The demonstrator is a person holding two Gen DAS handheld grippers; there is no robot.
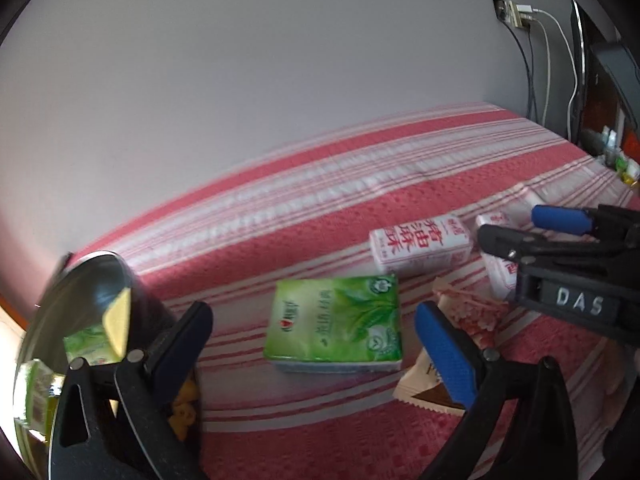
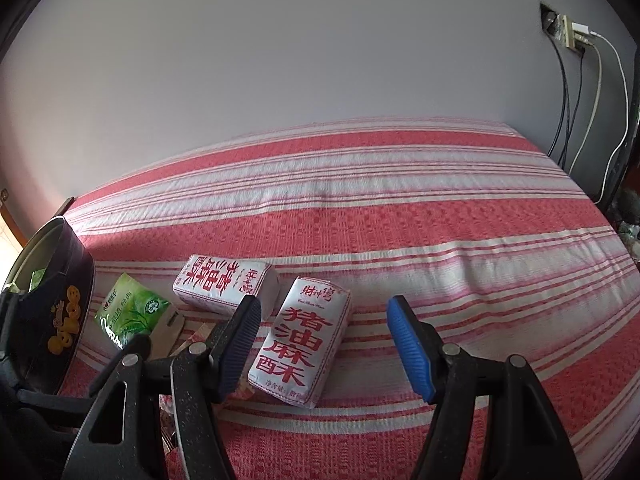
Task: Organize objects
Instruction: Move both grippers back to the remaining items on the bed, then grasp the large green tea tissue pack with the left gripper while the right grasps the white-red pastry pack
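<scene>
On the bed's red-and-white striped cover (image 2: pixel 400 216), the right hand-held gripper (image 2: pixel 324 344) stands with jaws wide apart and empty above a white packet with red characters (image 2: pixel 300 344); a second such packet (image 2: pixel 224 284) lies just beside it, toward the wall. The left hand-held gripper (image 1: pixel 316 344), also spread and empty, hovers over the green tissue pack (image 1: pixel 336 320). A dark round tin (image 1: pixel 80 320) stands near the bed's left edge.

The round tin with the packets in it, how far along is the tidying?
Started: the round tin already holds green packets. In hand: nothing; left tool and right tool are open and empty. Left on the bedspread: green pack, two white packs, small wrappers.
</scene>
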